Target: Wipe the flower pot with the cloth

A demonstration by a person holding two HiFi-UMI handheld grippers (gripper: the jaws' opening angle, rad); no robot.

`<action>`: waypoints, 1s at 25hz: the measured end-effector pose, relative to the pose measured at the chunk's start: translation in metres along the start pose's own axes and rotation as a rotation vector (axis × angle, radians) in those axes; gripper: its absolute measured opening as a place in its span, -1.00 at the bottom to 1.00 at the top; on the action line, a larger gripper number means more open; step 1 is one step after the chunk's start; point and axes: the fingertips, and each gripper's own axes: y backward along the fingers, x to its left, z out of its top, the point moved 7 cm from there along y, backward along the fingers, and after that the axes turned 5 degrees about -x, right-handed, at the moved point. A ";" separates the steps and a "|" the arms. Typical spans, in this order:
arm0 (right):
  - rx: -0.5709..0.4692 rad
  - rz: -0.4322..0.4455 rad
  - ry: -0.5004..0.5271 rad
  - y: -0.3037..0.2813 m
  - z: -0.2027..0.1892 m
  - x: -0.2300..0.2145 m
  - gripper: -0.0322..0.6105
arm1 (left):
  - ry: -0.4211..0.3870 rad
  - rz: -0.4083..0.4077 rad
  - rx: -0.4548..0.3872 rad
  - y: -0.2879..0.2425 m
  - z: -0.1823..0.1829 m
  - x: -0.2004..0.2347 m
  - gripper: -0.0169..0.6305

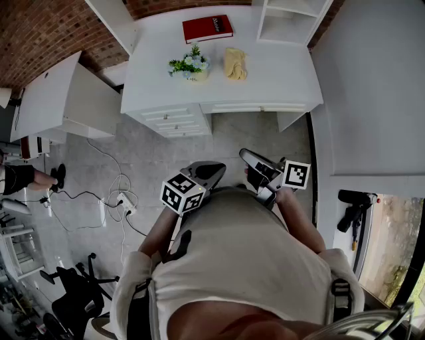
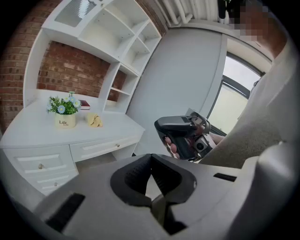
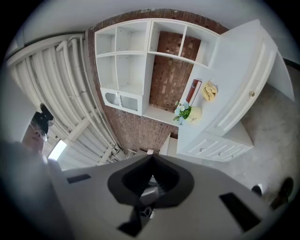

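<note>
A cream flower pot (image 1: 191, 69) with small blue and white flowers stands on the white desk (image 1: 279, 73), with a yellow cloth (image 1: 235, 64) lying just right of it. Both show in the left gripper view, pot (image 2: 65, 121) and cloth (image 2: 95, 120), and in the right gripper view, pot (image 3: 193, 115) and cloth (image 3: 209, 91). My left gripper (image 1: 214, 167) and right gripper (image 1: 247, 155) are held close to my body over the floor, well short of the desk. Each is shut and empty, the left gripper (image 2: 151, 157) as much as the right gripper (image 3: 152, 158).
A red book (image 1: 208, 28) lies behind the pot. A white shelf unit (image 1: 287, 18) stands at the desk's back right, drawers (image 1: 174, 121) at its front. Cables and a power strip (image 1: 123, 202) lie on the floor to the left, an office chair (image 1: 76, 295) lower left.
</note>
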 end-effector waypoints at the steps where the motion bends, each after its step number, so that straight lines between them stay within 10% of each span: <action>1: -0.002 0.002 0.000 0.004 0.003 -0.001 -0.87 | 0.002 0.004 0.002 -0.003 0.000 -0.002 -0.88; 25: 0.128 0.089 -0.171 0.011 0.009 -0.029 -0.87 | 0.071 0.053 0.069 -0.035 -0.003 -0.008 -0.88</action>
